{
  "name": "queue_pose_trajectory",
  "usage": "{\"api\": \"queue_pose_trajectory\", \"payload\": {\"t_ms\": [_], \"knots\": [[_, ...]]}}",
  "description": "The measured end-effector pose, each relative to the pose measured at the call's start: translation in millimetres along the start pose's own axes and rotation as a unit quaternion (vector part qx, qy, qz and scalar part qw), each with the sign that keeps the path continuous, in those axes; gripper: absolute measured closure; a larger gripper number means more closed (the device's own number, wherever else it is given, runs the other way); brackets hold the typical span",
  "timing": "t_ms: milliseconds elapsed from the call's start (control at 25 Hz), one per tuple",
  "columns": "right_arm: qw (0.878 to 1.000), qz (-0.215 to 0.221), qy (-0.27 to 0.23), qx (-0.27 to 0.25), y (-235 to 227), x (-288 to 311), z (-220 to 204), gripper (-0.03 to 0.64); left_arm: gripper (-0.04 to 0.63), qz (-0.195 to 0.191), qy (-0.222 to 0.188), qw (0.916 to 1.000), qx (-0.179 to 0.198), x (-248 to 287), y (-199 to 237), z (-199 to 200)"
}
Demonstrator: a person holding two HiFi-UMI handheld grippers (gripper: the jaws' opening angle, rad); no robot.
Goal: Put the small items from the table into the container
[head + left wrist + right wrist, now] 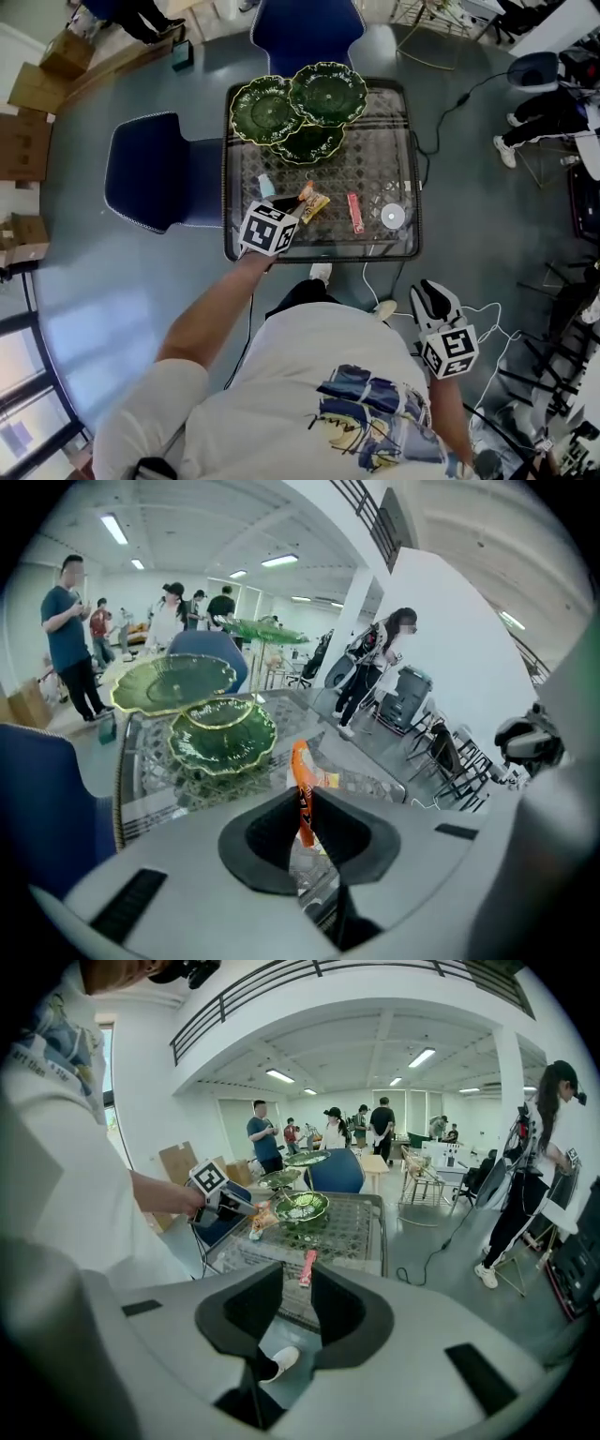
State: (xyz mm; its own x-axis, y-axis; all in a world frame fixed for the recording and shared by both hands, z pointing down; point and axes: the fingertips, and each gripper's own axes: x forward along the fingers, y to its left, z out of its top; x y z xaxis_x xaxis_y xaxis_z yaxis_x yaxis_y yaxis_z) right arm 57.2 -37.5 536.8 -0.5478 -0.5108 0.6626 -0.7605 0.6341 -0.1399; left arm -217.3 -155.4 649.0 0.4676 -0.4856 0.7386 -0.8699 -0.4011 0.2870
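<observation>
My left gripper [292,203] is over the near left of the glass table [409,169], shut on an orange snack packet [300,794] that stands upright between its pads [328,832]. That packet [306,191] hangs next to a yellow packet [316,209]. A light blue item [266,185], a pink bar [355,213] and a white disc [393,216] lie on the glass. Three green leaf-shaped dishes [327,93] stand stacked at the far end. My right gripper [429,292] is off the table's near right corner, open, with nothing between its jaws [295,1288].
A blue chair [155,169] stands left of the table and another [307,33] beyond it. Cardboard boxes [23,141] sit at the left. Cables [450,103] trail on the floor at the right. Several people [267,1138] stand in the background.
</observation>
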Motion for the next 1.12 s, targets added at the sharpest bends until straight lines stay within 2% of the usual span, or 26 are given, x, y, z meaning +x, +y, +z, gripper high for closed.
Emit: {"api": "queue_pose_trajectory", "payload": {"t_ms": [240, 520, 800, 1120], "knots": [[1.000, 0.006, -0.011, -0.002, 6, 12, 12, 0.523, 0.552, 0.018, -0.061, 0.9979, -0.014, -61, 45, 54], [1.000, 0.007, -0.010, -0.004, 15, 17, 13, 0.523, 0.555, 0.053, -0.112, 0.9915, -0.040, -82, 115, 115], [1.000, -0.012, -0.009, 0.008, 2, 13, 17, 0.523, 0.555, 0.078, -0.105, 0.9904, -0.044, -49, 171, 163], [0.999, -0.033, -0.008, 0.024, -5, 4, 12, 0.523, 0.555, 0.086, -0.075, 0.9915, -0.063, -15, 201, 169]]}}
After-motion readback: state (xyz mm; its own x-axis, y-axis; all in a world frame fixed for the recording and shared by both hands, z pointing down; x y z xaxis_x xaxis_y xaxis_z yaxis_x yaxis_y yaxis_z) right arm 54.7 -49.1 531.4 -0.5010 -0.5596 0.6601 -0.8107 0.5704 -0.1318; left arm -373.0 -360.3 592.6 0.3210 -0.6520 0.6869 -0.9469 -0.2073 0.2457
